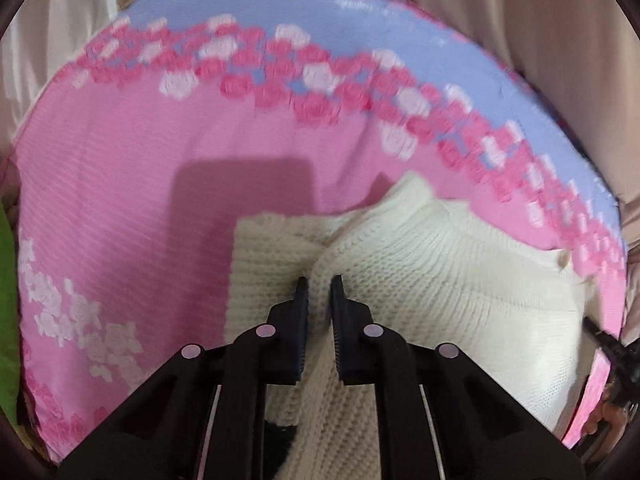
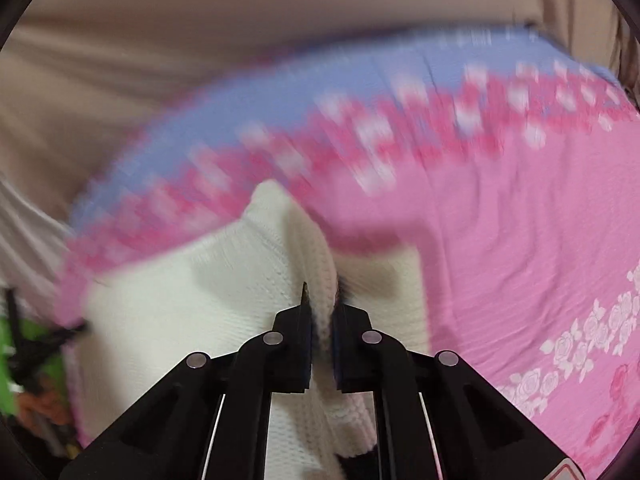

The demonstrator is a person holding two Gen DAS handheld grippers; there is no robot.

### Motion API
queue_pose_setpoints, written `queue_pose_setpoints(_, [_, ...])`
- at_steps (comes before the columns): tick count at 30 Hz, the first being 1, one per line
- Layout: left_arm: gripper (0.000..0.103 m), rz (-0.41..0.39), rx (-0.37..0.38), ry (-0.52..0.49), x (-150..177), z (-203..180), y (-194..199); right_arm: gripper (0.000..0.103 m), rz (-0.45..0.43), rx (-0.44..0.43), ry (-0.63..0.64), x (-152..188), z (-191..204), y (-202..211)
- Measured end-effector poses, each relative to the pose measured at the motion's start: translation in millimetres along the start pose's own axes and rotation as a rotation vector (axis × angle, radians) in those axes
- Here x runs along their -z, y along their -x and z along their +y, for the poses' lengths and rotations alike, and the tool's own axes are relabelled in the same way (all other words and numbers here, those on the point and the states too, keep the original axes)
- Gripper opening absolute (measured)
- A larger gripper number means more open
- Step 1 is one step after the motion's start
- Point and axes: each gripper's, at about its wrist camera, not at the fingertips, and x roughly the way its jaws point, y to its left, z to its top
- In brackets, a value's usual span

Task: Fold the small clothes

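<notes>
A cream knitted garment (image 1: pixel 420 264) lies partly lifted on a pink floral bedsheet (image 1: pixel 120 184). My left gripper (image 1: pixel 319 282) is shut on a raised fold of the knit, which runs between its fingers. In the right wrist view the same cream knit (image 2: pixel 180 320) rises in a ridge, and my right gripper (image 2: pixel 322 294) is shut on that ridge. The right wrist view is motion-blurred. The other gripper shows at the right edge of the left wrist view (image 1: pixel 612 352).
The sheet has a blue band with pink and white roses (image 1: pixel 320 72) along its far side, also in the right wrist view (image 2: pixel 360 128). Beige curtain fabric (image 2: pixel 200 20) hangs behind. Something green (image 1: pixel 8 300) sits at the left edge.
</notes>
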Motion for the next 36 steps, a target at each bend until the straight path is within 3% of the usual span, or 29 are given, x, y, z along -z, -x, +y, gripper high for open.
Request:
queue_pose_setpoints(1, [0.012,-0.007,-0.009,-0.013,-1.1,-3.9,3.9,0.008,0.069,0.008,-0.034,4.4,-7.6,-21.5])
queue_pose_setpoints(4, [0.016,-0.047,-0.006,-0.039,1.4,-6.7,26.6,0.017,-0.018,-0.036,-0.114,8.4,-12.3,7.0])
queue_pose_setpoints(7, [0.015,-0.115,-0.009,-0.057,7.5,-8.3,51.1,0.023,-0.134,-0.044,-0.081,21.6,4.9,55.7])
queue_pose_setpoints(9, [0.015,-0.141,-0.015,-0.082,13.9,-14.8,63.3,0.022,-0.144,-0.074,-0.032,31.6,24.5,68.1])
queue_pose_setpoints(14, [0.015,-0.098,0.032,-0.103,41.7,-38.2,60.9,0.018,-0.034,-0.102,0.132,70.9,90.9,46.5])
queue_pose_setpoints(18, [0.015,-0.056,-0.012,-0.19,67.4,-55.6,45.1,0.018,0.038,-0.139,0.185,94.6,120.4,29.4])
queue_pose_setpoints(21, [0.016,-0.009,-0.044,-0.191,78.1,-54.5,28.3,0.018,0.054,-0.127,0.238,105.7,136.2,28.7])
queue_pose_setpoints(26, [0.016,-0.01,-0.039,-0.166,83.1,-43.7,25.2,0.017,0.085,-0.049,0.244,106.3,123.9,7.9])
queue_pose_setpoints(27, [0.016,-0.008,-0.035,-0.163,82.9,-43.1,26.9,0.011,0.1,-0.019,0.245,106.6,119.8,1.7])
queue_pose_setpoints(32, [0.016,-0.008,-0.032,-0.136,86.7,-35.8,29.2,0.014,0.04,-0.056,0.196,98.7,108.4,27.0])
queue_pose_setpoints(36, [0.016,0.006,0.01,-0.089,87.4,-24.0,38.4,0.013,0.108,0.016,0.237,105.7,100.9,-0.4])
